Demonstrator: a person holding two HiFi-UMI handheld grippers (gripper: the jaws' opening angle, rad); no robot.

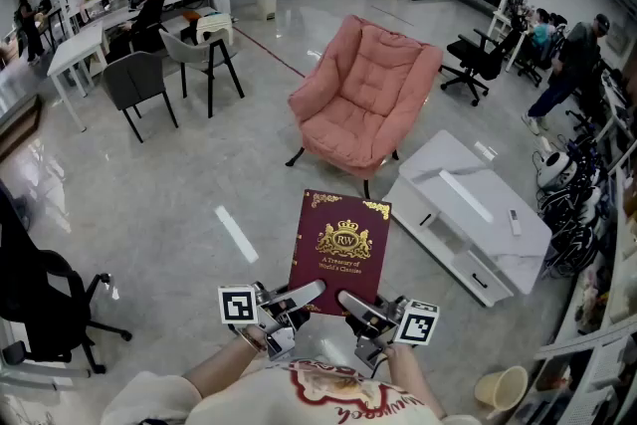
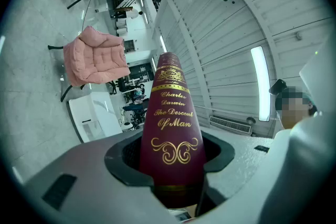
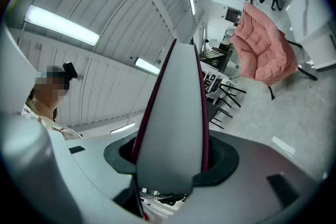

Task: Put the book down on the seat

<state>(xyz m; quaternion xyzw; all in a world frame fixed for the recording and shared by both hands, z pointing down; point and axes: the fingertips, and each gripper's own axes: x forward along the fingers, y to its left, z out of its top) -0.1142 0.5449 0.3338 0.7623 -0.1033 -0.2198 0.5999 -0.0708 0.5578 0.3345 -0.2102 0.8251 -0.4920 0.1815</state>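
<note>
Firmly, left gripper (image 1: 315, 290) and right gripper (image 1: 348, 300) fingers (image 1: 297, 296) pinch the gilt-lettered maroon book (image 1: 341, 249).

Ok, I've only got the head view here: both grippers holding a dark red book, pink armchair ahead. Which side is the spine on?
Observer: The left. The left gripper view faces the book spine-on, gold lettering: Charles Darwin, The Descent of Man.
Operator: And the other side?
Observer: The right gripper is clamped over the page edge, pale pages between two red covers.
Operator: Is the spine side really clamped?
Observer: Yes, the left gripper has a jaw pressed against each cover beside the spine.
</note>
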